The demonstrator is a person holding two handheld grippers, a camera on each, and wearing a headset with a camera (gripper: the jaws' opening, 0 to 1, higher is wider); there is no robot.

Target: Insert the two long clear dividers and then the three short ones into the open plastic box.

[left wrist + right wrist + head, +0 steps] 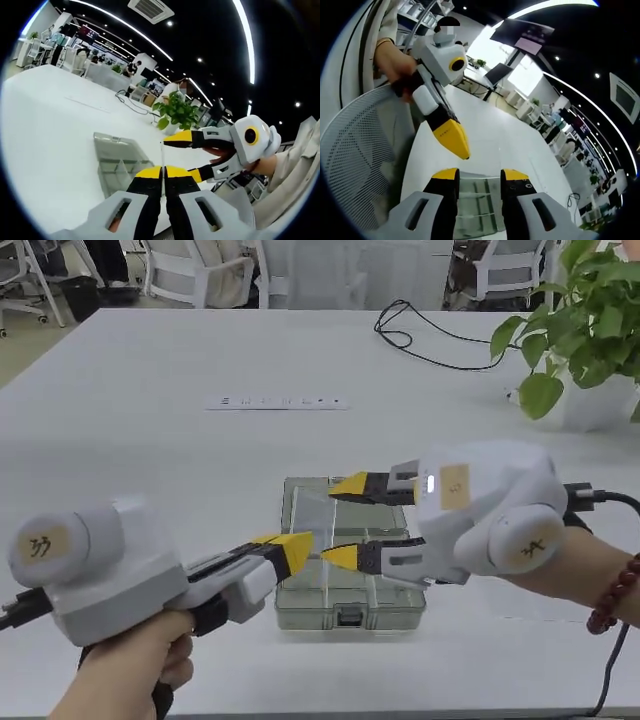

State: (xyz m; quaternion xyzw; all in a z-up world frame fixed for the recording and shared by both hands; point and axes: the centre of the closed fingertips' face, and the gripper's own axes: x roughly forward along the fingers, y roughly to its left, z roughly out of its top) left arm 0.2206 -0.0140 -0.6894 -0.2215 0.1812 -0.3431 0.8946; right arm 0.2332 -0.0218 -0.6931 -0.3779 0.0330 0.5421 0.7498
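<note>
The open clear plastic box (350,612) lies on the white table near its front edge, with clear partitions showing inside it (120,160). My left gripper (290,548) is at the box's left edge, jaws shut. In the left gripper view a thin clear divider (161,152) rises edge-on from between the shut jaws of my left gripper (163,172). My right gripper (340,522) hovers open over the box, facing the left one, with nothing between its fingers. It also shows from the left gripper (180,159). The right gripper view looks past its open jaws (480,176) to the box (475,200) and the left gripper (455,142).
A pale strip of small pieces (278,402) lies mid-table. A black cable (420,335) loops at the far right beside a potted plant (590,330). Office chairs stand beyond the table's far edge. A white mesh chair (360,150) is close to the person.
</note>
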